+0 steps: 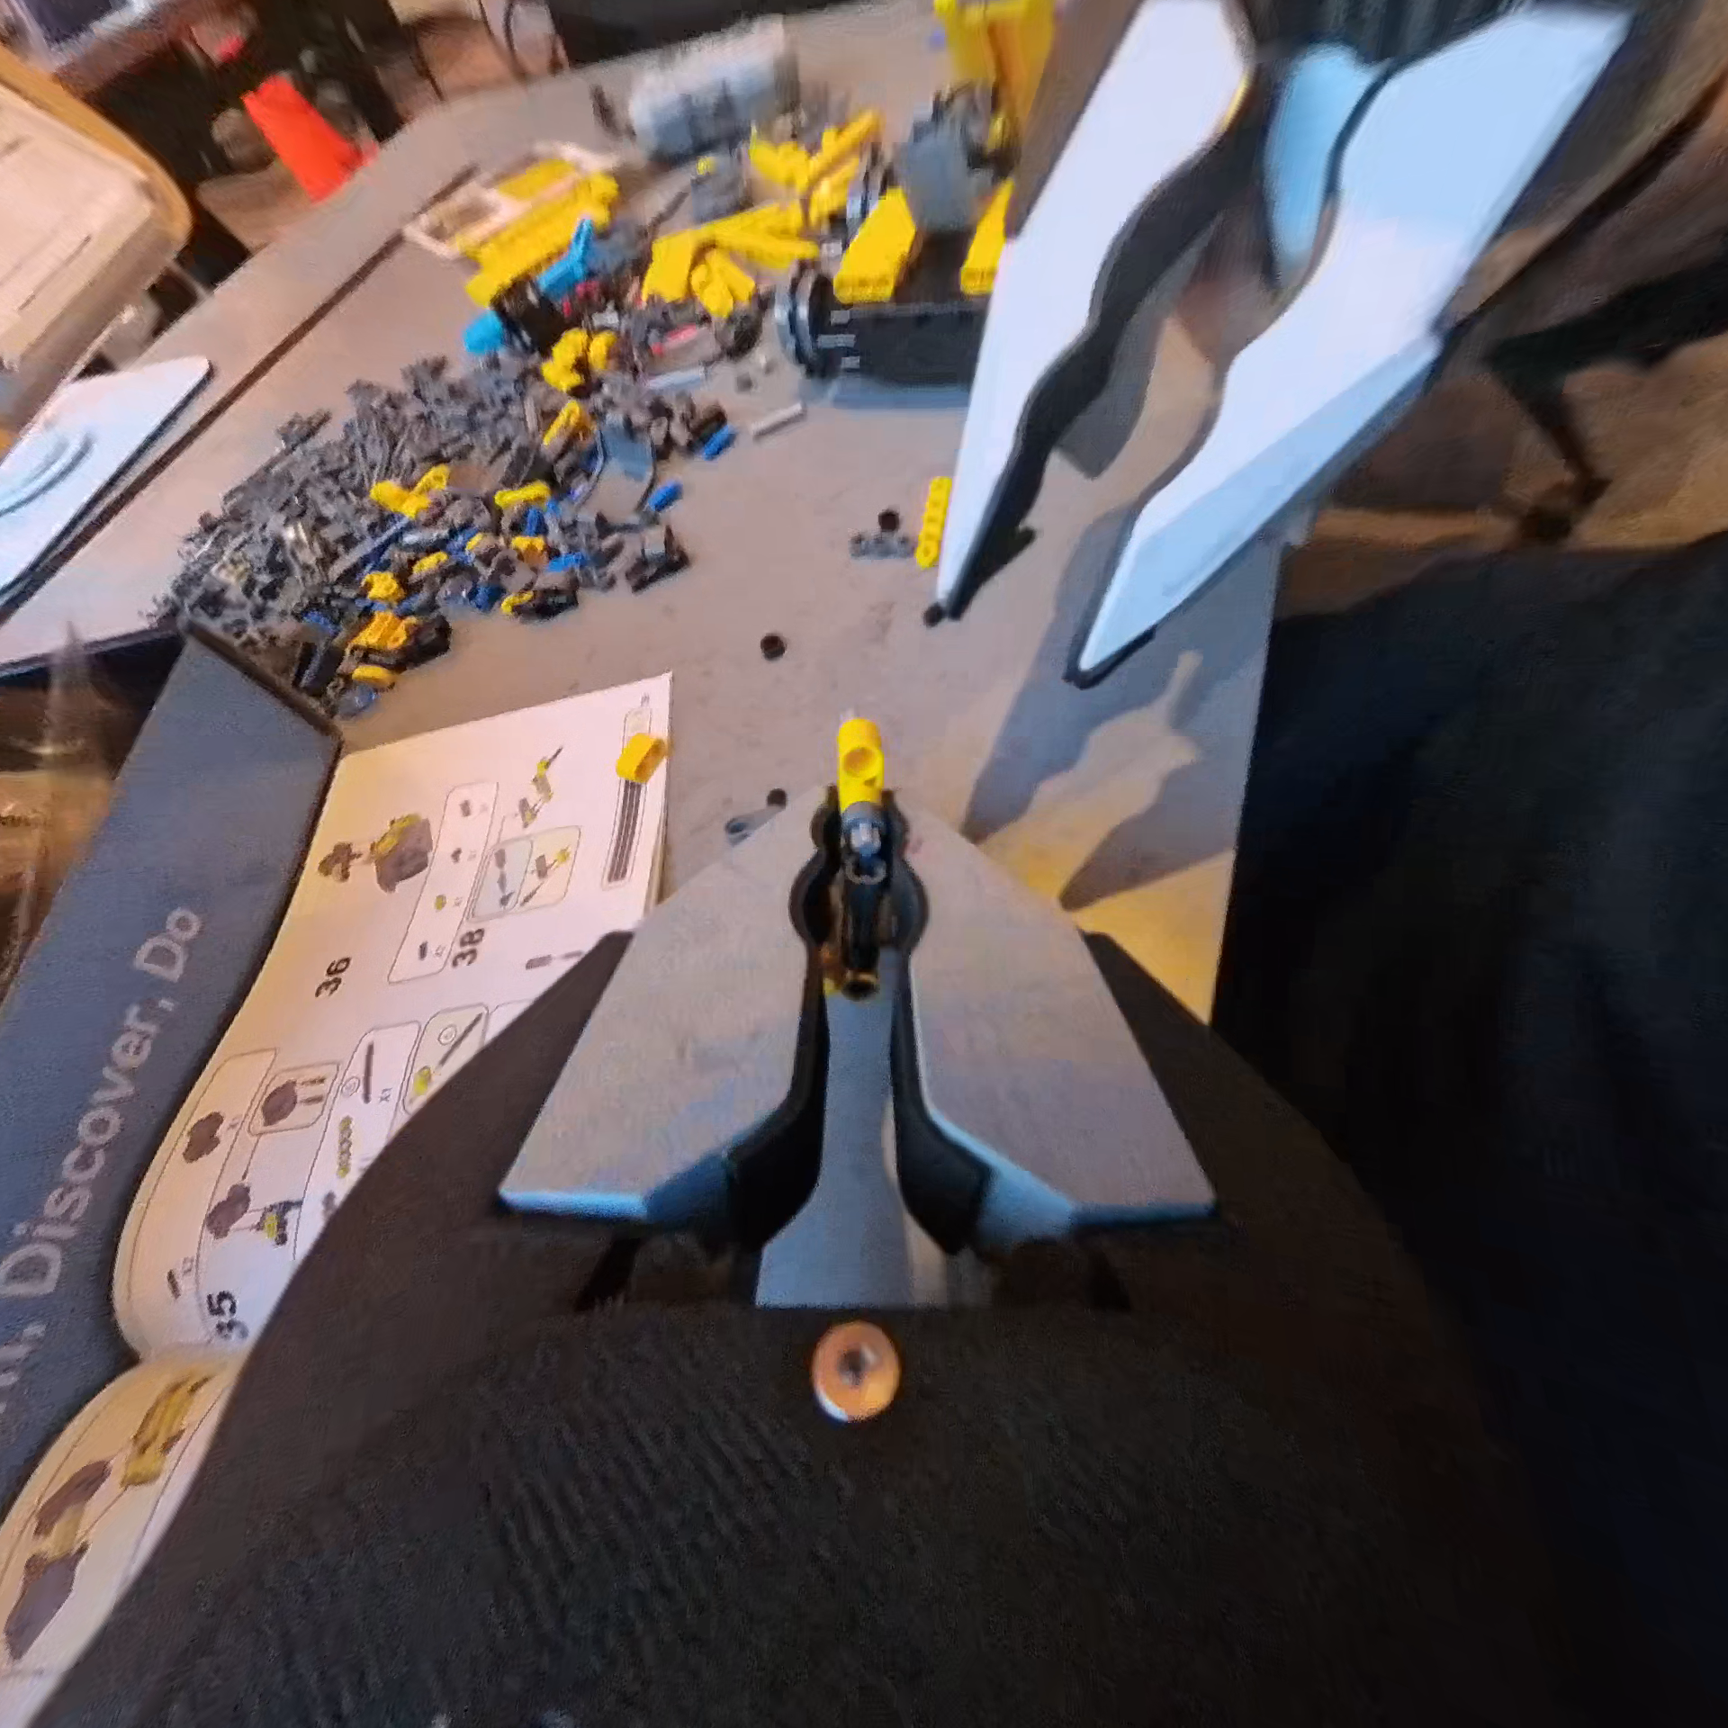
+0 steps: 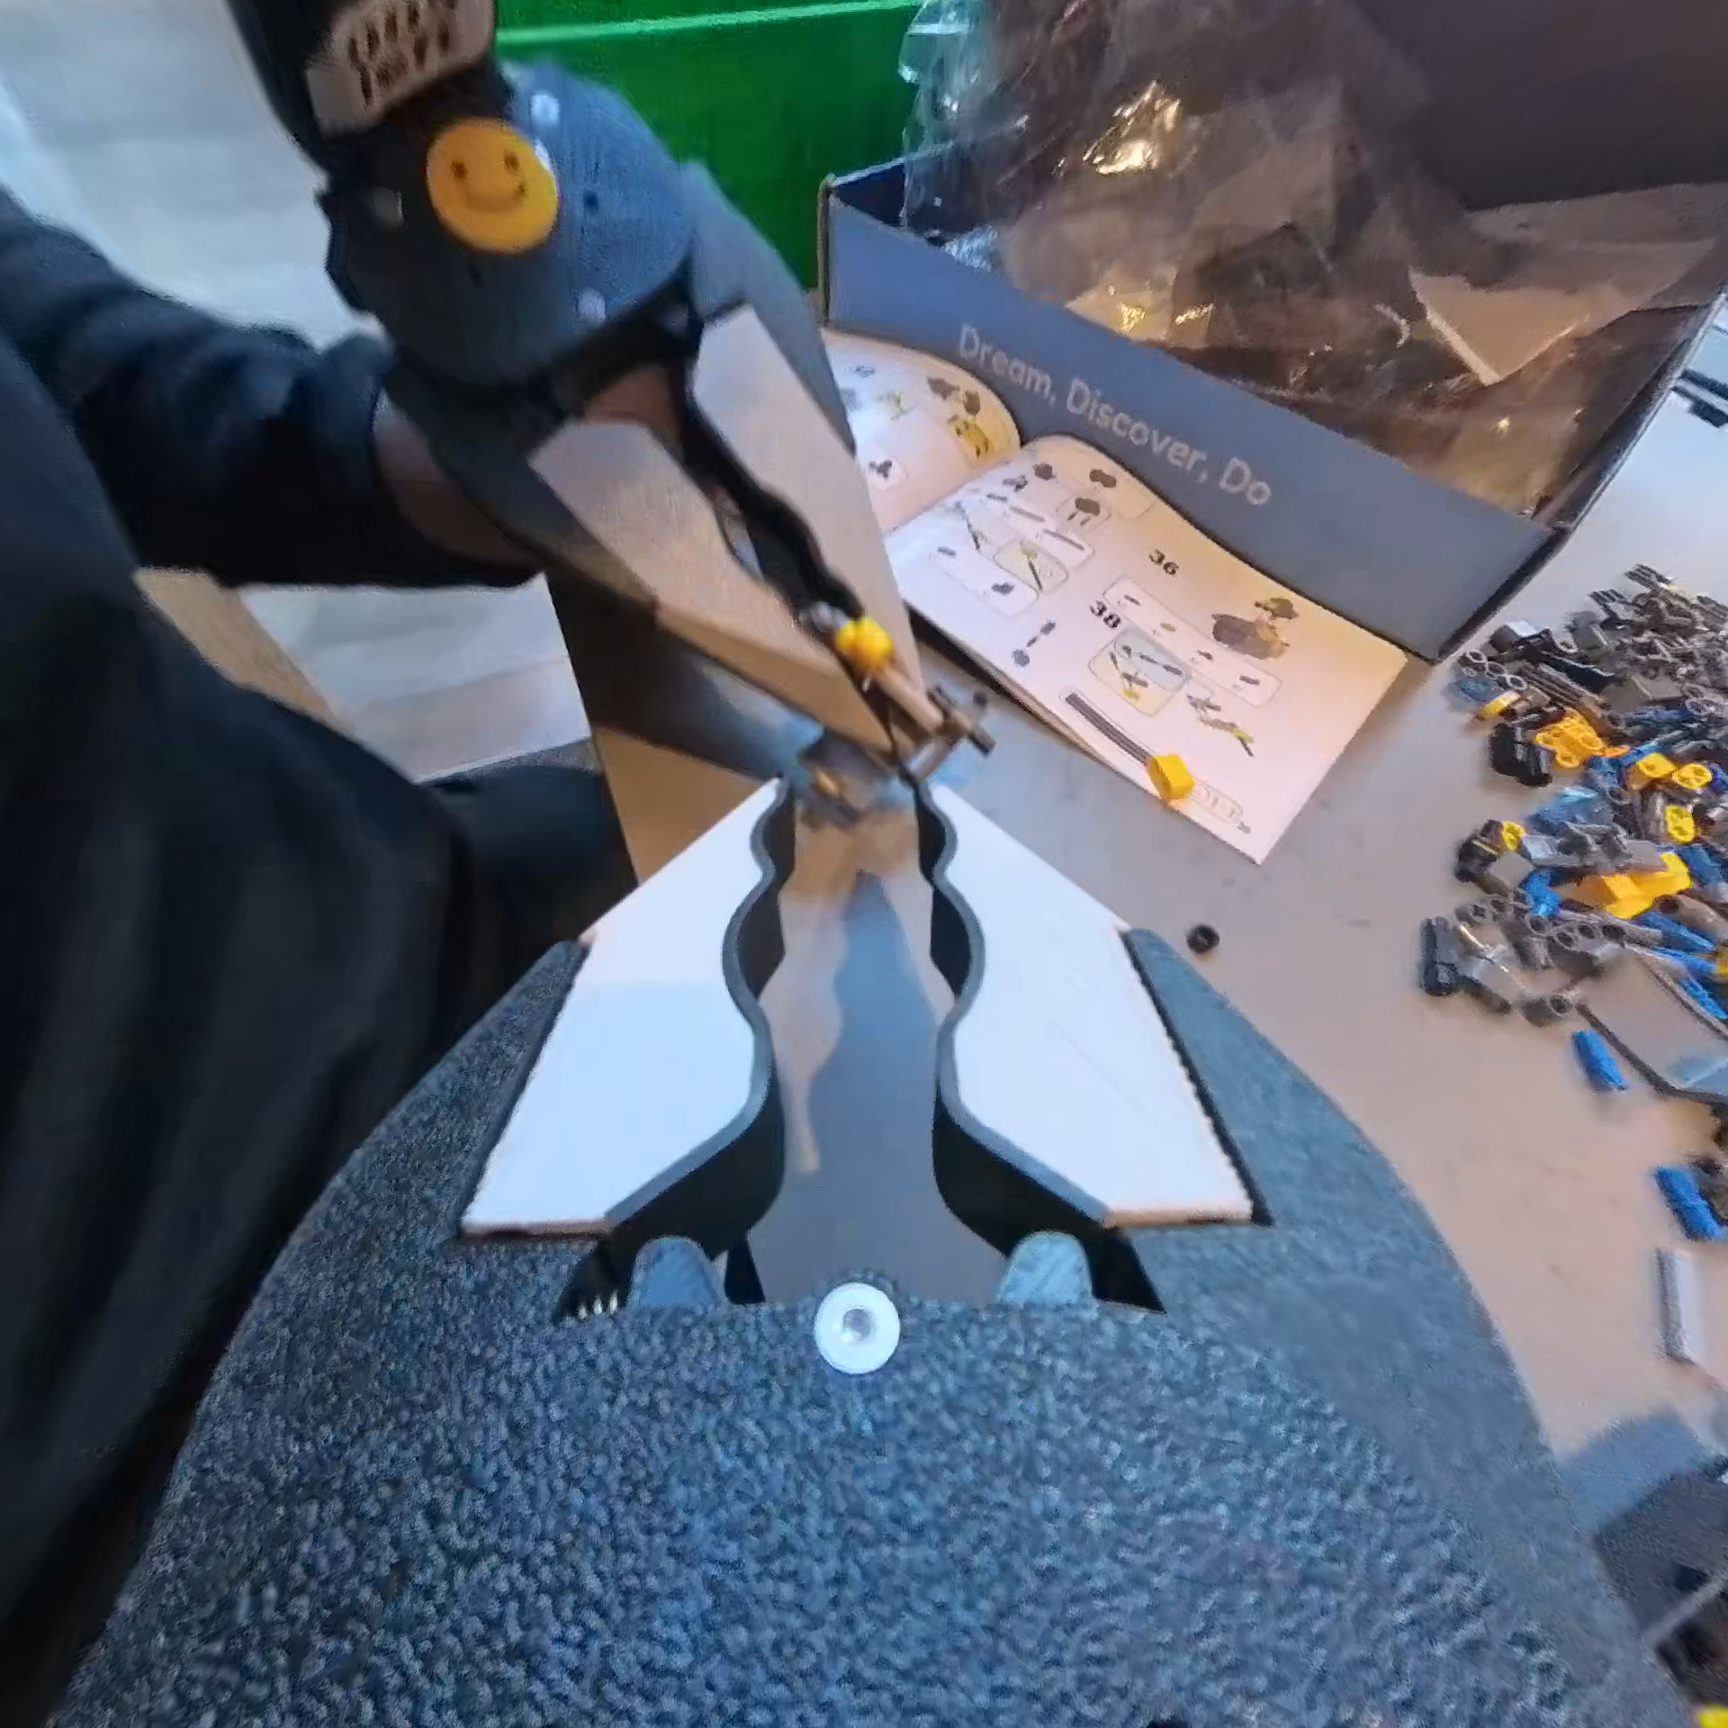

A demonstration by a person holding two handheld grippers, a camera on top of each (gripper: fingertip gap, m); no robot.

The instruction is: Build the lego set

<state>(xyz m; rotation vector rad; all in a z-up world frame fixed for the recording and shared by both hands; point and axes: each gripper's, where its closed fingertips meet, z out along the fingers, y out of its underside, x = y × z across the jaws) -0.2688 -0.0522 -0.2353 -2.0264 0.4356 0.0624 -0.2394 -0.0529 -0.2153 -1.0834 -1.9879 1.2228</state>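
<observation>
Small assembly (image 1: 858, 842) of a yellow connector on a dark axle-like piece is clamped between the tips of the left gripper (image 1: 858, 823), jaws pressed together on it; the yellow end sticks out past the tips, the lower end sits in the gap between the fingers. Exact build of the piece is hard to make out, motion blur in both views. In the right wrist view the same piece (image 2: 865, 645) shows as a yellow blob with thin dark pins poking out of the left gripper (image 2: 898, 720), which slants down from upper left, held above the grey table (image 1: 795, 580).

Right gripper (image 2: 851, 804) has jaws apart, nothing between them; its tips are just beside the pins, contact cannot be told. From the left wrist view it (image 1: 1019, 626) hangs at upper right, tips down, top cut off.

Only the right view shows the plastic bag (image 2: 1262, 234) in the dark box (image 2: 1169, 449) and a dark sleeve (image 2: 187, 449). Open instruction booklet (image 1: 449, 888) lies beside the box, a loose yellow piece (image 1: 640, 756) on it. Pile of grey, blue, yellow parts (image 1: 421, 524) beyond; larger yellow pieces (image 1: 729, 252) farther back, blurred.
</observation>
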